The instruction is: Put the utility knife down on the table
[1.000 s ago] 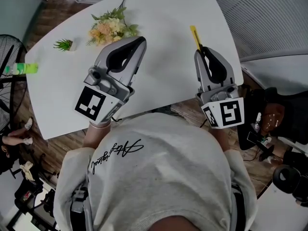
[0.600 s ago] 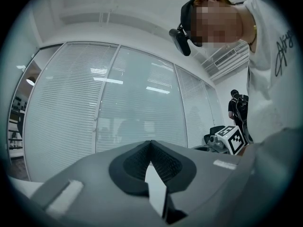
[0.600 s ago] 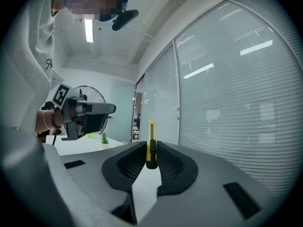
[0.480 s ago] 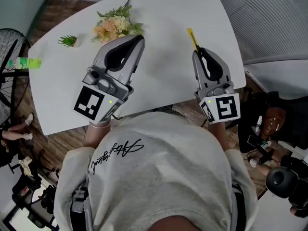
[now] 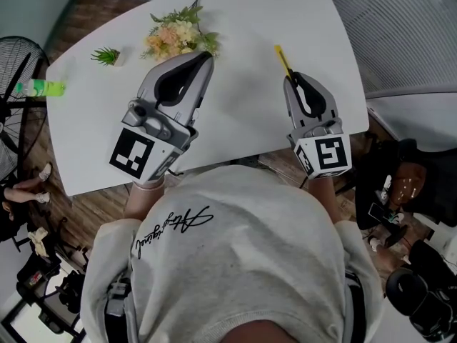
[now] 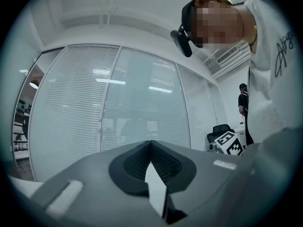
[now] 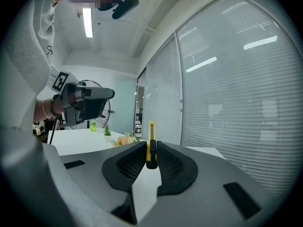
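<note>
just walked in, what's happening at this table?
A person stands at a white table with a handheld gripper in each hand. The right gripper has its jaws clamped on a yellow utility knife, which sticks out forward over the tabletop and is not yet set down. The left gripper hovers beside it with its jaws together and nothing in them. A flower bunch lies farther back on the table.
</note>
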`<state>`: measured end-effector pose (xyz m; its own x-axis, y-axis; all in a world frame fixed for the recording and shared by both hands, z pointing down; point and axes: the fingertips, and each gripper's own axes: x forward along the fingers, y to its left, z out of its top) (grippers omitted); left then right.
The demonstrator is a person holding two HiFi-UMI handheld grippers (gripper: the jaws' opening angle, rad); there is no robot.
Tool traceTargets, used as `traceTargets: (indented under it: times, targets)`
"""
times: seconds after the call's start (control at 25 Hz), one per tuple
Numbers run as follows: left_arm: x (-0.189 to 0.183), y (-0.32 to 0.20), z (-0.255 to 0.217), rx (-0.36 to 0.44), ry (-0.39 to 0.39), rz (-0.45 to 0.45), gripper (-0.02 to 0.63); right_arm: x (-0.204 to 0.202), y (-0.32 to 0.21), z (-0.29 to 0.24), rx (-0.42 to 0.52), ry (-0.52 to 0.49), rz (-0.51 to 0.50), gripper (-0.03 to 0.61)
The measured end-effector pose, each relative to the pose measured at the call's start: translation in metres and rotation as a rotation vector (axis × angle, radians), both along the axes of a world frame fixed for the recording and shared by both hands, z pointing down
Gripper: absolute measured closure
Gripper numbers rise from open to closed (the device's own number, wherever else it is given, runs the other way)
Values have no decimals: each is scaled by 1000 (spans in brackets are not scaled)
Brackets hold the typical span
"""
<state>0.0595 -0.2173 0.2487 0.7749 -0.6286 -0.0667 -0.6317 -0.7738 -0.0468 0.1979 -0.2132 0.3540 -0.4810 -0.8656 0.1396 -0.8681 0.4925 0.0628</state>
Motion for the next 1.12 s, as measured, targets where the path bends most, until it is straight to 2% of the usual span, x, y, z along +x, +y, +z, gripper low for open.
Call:
traceTargets:
  times: [1.12]
  targets:
    - [-29, 8, 2, -7, -20, -71, 616, -23, -5, 75, -157, 69, -50, 511]
